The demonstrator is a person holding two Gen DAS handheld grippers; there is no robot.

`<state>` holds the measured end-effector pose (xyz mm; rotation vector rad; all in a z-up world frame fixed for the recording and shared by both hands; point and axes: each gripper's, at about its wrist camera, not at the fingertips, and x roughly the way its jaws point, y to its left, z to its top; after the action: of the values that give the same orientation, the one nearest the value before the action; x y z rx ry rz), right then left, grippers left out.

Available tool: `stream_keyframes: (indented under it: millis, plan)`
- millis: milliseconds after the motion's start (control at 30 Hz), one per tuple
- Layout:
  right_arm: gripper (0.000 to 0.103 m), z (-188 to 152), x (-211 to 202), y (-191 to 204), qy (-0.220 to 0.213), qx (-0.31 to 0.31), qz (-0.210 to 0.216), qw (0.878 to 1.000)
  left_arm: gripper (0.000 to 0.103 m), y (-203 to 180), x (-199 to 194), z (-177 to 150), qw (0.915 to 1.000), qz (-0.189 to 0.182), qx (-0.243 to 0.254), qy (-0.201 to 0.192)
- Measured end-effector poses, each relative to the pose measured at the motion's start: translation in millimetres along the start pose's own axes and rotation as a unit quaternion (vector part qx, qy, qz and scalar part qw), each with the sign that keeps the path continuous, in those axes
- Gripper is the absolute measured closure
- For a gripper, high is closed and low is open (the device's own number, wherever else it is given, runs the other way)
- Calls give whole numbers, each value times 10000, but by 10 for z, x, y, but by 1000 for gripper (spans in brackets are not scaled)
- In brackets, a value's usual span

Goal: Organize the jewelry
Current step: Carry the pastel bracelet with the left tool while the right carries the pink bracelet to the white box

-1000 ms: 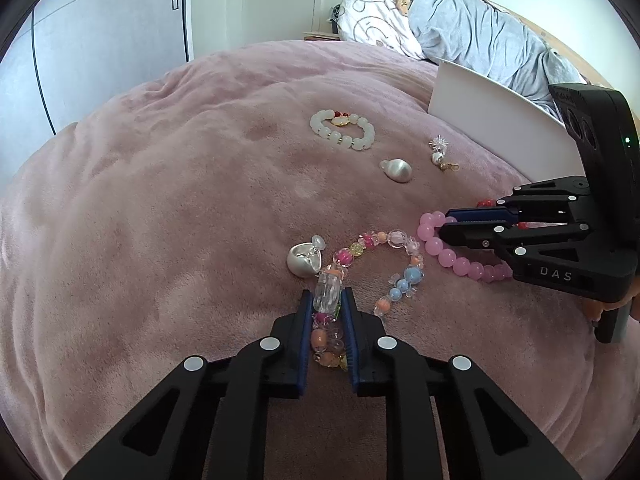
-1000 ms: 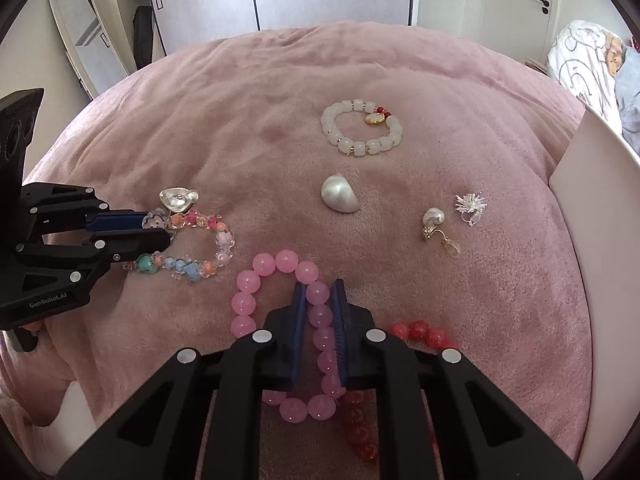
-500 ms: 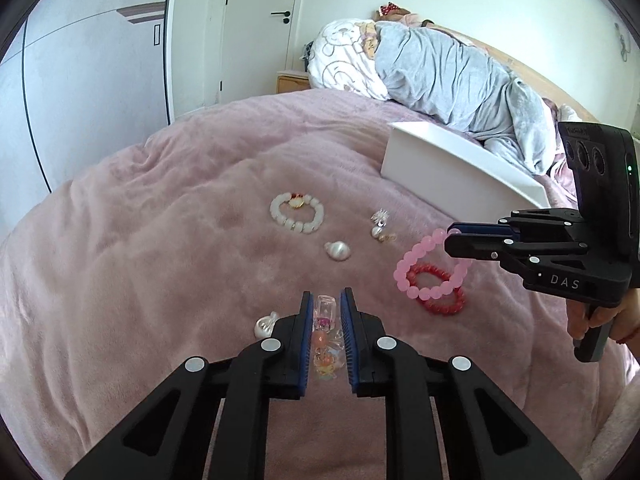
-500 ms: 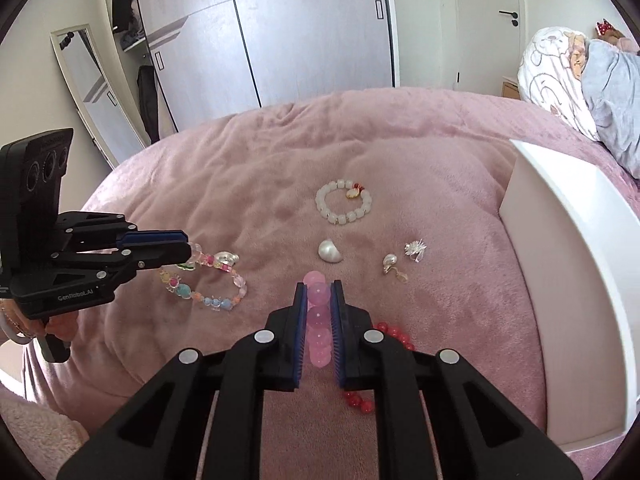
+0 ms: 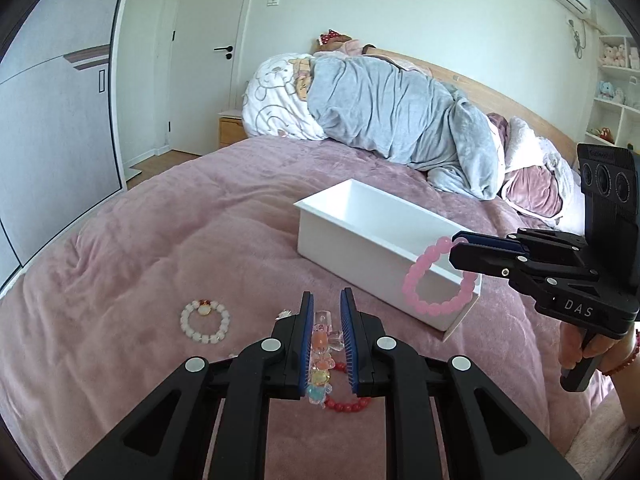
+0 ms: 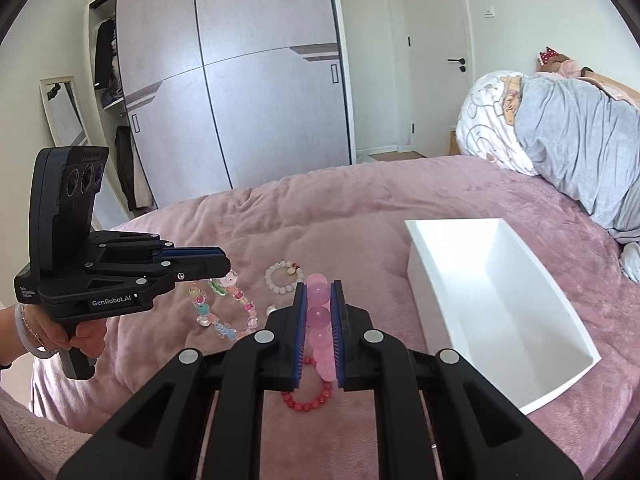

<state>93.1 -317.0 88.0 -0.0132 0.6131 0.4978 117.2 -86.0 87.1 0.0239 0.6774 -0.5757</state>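
1. My left gripper (image 5: 327, 322) fingers clamp the multicoloured translucent charm-bead bracelet (image 6: 224, 312), lifted above the pink plush blanket (image 5: 160, 240).
2. My right gripper (image 6: 319, 312) fingers pinch the round pink bead bracelet (image 5: 436, 280), dangling beside the white rectangular plastic box (image 6: 500, 300).

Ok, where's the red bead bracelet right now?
The red bead bracelet lies on the pink blanket, low and central in both wrist views, just under the right gripper, left of the white box.
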Motion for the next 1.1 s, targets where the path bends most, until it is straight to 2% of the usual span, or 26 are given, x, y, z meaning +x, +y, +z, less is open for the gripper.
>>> stream_keyframes:
  millis: [267,433,600,767,1100]
  plan:
    - [91,61,-336,-598,-420,466,-436,9971,84,-469,188,528,9985,-87,545,26]
    - [91,42,-426,-887,-576,593,-652,9944,84,-691,398,901,9978,-179,635,14]
    - [91,-74,-382,-1125,-573,712,-824,9924,84,-863,731,1177,9981,-325,503,110]
    - [91,-206,-305,-1396,-582,995,-808,9900,84,-955,1147,1343,9984,-488,187,217]
    - [91,-419,-19,-1776,-471,1144,-956,9877,84,-1080,2105,1327,9984,-193,124,523]
